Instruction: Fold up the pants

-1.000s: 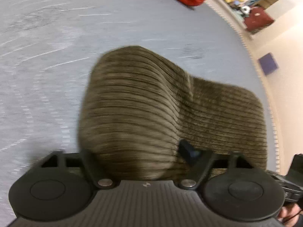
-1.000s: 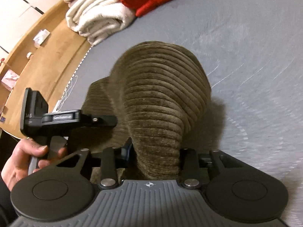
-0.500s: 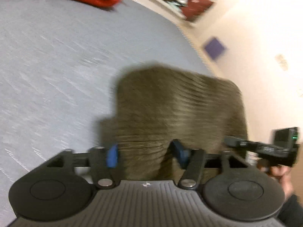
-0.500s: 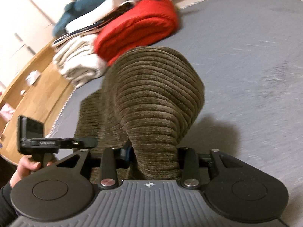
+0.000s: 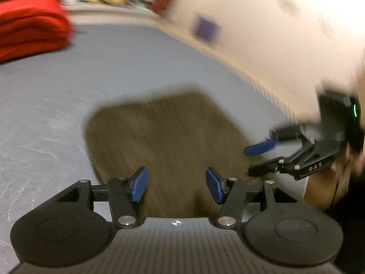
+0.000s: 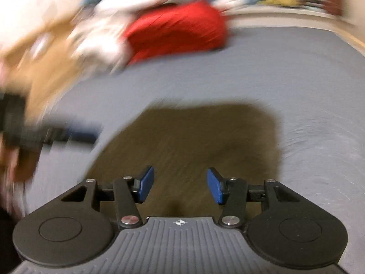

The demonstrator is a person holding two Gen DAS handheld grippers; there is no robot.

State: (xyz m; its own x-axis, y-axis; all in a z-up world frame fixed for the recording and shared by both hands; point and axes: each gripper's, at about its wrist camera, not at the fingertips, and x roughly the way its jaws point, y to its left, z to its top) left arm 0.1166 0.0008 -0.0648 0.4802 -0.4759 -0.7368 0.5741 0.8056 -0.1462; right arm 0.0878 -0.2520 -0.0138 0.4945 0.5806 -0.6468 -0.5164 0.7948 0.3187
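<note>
pants (image 5: 164,141) released, left gripper (image 5: 175,186) closing, empty

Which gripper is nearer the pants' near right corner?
Right. The right gripper is at that corner of the pants; the left gripper, jaws closing empty, hovers over their near edge.

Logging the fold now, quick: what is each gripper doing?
Left gripper: jaws apart, closing, holding nothing.
Right gripper: open, holding nothing; pants lie flat.
</note>
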